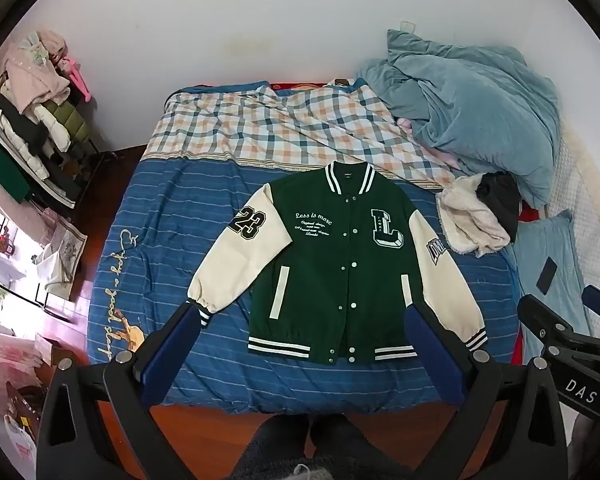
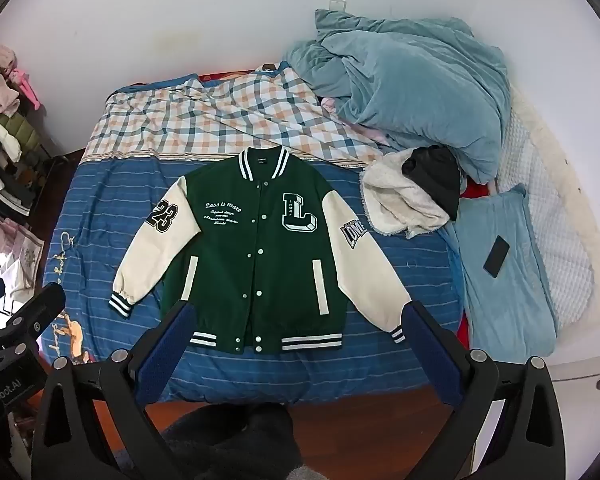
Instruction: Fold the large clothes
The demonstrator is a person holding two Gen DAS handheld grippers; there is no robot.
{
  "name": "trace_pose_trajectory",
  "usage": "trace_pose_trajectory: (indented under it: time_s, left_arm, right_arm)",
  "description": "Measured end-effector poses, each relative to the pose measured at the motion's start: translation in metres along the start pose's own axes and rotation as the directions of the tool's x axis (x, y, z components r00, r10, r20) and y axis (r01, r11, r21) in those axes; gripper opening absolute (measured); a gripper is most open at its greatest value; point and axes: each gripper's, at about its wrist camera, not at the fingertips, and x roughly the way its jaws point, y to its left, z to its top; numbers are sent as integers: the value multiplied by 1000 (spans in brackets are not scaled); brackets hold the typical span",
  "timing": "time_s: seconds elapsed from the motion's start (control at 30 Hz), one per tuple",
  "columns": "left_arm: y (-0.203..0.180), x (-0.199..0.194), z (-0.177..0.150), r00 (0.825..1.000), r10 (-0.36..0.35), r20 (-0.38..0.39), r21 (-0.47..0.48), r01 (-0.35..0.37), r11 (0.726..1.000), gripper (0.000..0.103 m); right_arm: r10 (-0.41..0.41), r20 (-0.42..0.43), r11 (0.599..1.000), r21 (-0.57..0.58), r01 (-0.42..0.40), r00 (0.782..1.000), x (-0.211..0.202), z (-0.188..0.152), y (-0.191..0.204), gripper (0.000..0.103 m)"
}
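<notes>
Garment: green varsity jacket w/ cream sleeves, striped collar, cuffs & hem [image 1: 332,264] lies face-up on the blue striped bedsheet [image 1: 148,216], roughly mid-bed, collar toward the wall, hem toward the near edge.
Layout: snaps done up the front, body flat, both sleeves spread out & down at an angle; "23" patch sleeve [image 2: 152,236] and the lettered-patch sleeve [image 2: 364,264] both fully extended.
Folds done: none visible; no sleeve crossed over the body, hem not brought up.
Progress: judged at the very start, i.e. spread & smoothed only.
Left to do: prob. both sleeves in over the chest, then body folded in halves or thirds.
Left gripper [image 1: 300,344]: jaws spread wide, holding nothing, hovering above the near bed edge, apart from the jacket.
Right gripper [image 2: 296,340]: jaws likewise wide apart & empty, above the hem area, no contact w/ cloth as far as I can tell.
Nearby clutter: checked quilt [image 2: 204,120] just past the collar; teal rumpled blanket [image 2: 404,92] and cream fleece w/ black garment [image 2: 408,200] near the lettered-patch sleeve's shoulder, could crowd that side's fold.
Also: black phone [image 2: 496,256] on light-blue pillow [image 2: 512,300], well apart from the jacket.
</notes>
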Motion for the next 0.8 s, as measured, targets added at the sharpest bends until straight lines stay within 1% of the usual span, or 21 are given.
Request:
trace_pose_trajectory:
  time_s: [0.57,0.6,0.8]
  left_arm:
    - [-1,0,1,1000,7,2,-1,-7,1000,103]
    - [3,-2,4,1000,8,2,-1,-8,1000,103]
    - [4,-3,11,1000,10,2,-2,-10,1000,103]
  right_arm:
    - [-11,12,1000,-8,11,1000,-5,2,4,103]
    - [-11,10,1000,-7,11,1000,-7,4,5,103]
    - [-10,9,1000,-6,10,1000,-9,9,7,103]
